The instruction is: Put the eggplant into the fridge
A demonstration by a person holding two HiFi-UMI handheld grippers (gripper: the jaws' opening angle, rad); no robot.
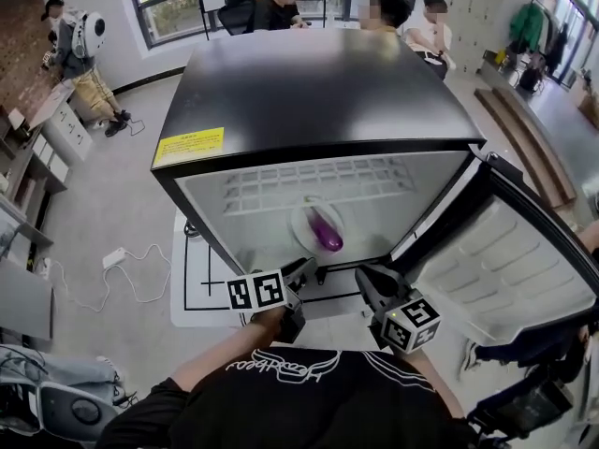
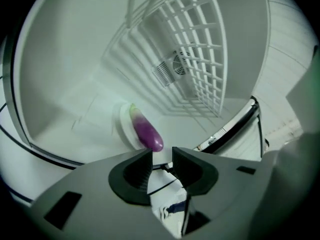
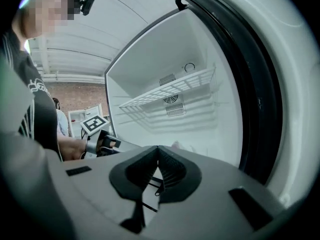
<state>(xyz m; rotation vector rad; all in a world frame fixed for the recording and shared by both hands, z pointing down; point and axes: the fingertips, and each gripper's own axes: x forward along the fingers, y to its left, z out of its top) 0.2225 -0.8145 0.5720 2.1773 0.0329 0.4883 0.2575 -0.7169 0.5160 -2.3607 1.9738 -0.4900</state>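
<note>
While the eggplant (image 1: 328, 233) lies on a white plate (image 1: 303, 223) inside the open fridge (image 1: 318, 92), the left claw (image 2: 161, 156) hangs near it, spread wide and empty; the right claw (image 3: 157, 151) is pinched together on nothing.

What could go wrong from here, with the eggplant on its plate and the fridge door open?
1. The left gripper, jaws open and empty, sits close to the near tip of the eggplant; a nudge forward could roll it off the plate.
2. The fridge door is wide open beside the shut right gripper; a hard swing could jolt the eggplant loose.
</note>
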